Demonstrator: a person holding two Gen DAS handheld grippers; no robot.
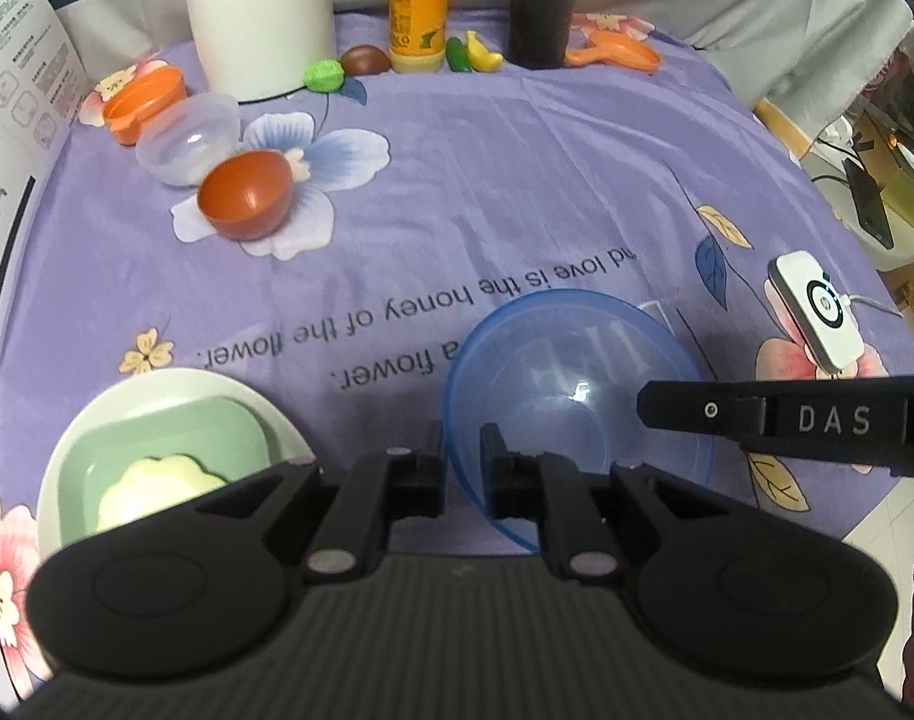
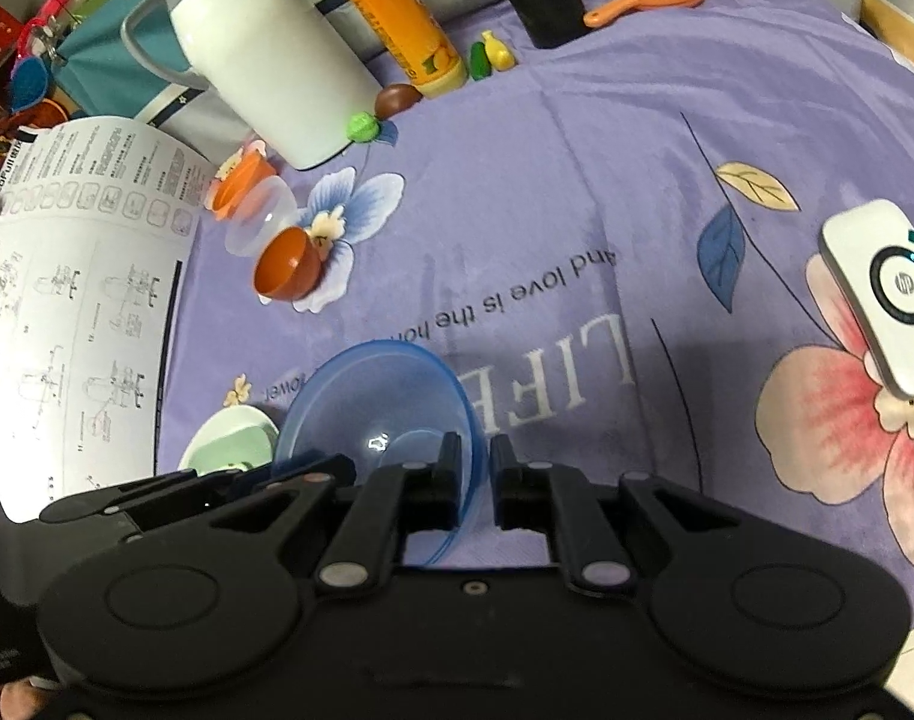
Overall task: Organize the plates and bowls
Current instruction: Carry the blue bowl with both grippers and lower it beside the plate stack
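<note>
Blue bowl (image 1: 577, 396) rim pinched by both grippers: left gripper (image 1: 463, 468) at near-left rim, right gripper (image 2: 473, 480) opposite. Plate stack (image 1: 156, 396) lies just left of bowl.

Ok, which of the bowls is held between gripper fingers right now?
The blue bowl: the left gripper and right gripper each pinch its rim. The clear bowl and brown bowl lie untouched.

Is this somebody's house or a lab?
Probably a home: a table under a purple flowered tablecloth, with a white thermos jug, an orange drink bottle and a blue bowl on it.
</note>
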